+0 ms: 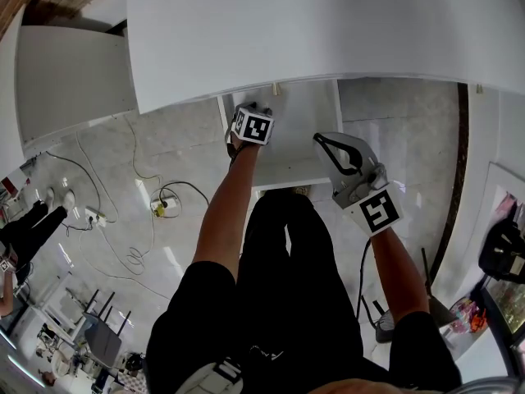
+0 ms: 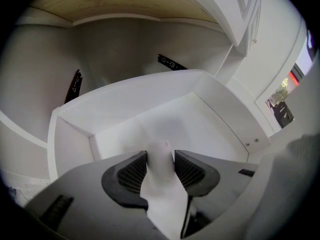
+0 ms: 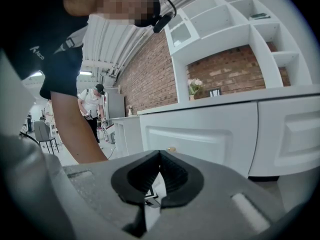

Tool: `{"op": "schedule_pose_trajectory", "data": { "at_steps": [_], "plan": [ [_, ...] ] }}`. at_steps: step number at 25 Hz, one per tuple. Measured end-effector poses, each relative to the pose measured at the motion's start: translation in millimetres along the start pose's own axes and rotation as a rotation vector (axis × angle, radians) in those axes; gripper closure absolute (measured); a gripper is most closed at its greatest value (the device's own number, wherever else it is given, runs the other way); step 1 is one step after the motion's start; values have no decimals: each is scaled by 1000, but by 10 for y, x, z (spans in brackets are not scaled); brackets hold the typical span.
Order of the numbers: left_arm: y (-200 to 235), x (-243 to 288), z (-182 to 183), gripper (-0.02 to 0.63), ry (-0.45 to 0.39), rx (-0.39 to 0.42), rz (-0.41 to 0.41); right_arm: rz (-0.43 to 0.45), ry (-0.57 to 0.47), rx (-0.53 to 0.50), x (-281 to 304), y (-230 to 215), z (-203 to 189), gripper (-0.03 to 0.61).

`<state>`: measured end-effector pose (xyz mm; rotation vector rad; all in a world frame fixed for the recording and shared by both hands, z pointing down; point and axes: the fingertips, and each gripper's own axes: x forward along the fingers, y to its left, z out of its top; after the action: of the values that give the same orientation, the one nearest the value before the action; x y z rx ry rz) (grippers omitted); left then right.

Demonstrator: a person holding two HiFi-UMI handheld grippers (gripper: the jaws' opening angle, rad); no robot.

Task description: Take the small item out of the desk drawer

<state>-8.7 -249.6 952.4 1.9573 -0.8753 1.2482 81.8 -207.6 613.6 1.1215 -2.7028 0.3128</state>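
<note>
Small item [image 2: 160, 155]: a white, rounded piece is seen upright between the jaws of the left hand-held gripper [image 2: 160, 165]. The ribbed pads [image 2: 132, 171] are closed against it on both sides, so it is judged to be clamped. What the piece is cannot be told.

The left hand-held gripper is reached into the open white drawer [image 2: 125, 104], near its front wall. Apart from the held item, nothing is seen on the drawer floor. Whether the item is already clear of that floor cannot be told from either view. In the head view the drawer is seen pulled out from under the white tabletop [image 1: 328, 31], and the jaw tips are hidden below the tabletop edge.

The right hand-held gripper [image 3: 159, 155] is held to the person's right, outside the drawer. Its jaws are together and nothing is held between them. It is pointed across the room and is not engaged in the work.

Step in hand, as judged: the grasp inside the drawer. Removal is not yet done.

Next move, as judged: the item is to be raised above the drawer's front wall and drawn back toward the person. The tabletop edge overhead must be cleared and the grip kept firm.
</note>
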Motion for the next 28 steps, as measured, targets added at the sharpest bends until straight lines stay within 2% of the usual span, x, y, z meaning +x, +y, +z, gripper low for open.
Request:
{"op": "schedule_pose_trajectory", "data": {
  "at_steps": [6, 12, 16, 20, 24, 28],
  "plan": [
    [-68, -38, 8, 451, -17, 2, -34, -3, 14, 11, -41, -9, -77, 577],
    [-243, -391, 160, 451, -106, -5, -80, -16, 13, 16, -110, -9, -13, 577],
    [-373, -816, 309, 451, -172, 18, -121, -29, -5, 8, -176, 36, 125, 577],
    [-473, -1317, 451, 451, -252, 22, -166, -50, -19, 47, -272, 94, 259, 577],
    [-631, -1948, 602, 451, -363, 23, -210, -72, -67, 47, -359, 124, 481, 577],
    [-904, -2717, 758, 451, -492, 43, -252, -87, -120, 58, -429, 172, 870, 577]
  ]
}}
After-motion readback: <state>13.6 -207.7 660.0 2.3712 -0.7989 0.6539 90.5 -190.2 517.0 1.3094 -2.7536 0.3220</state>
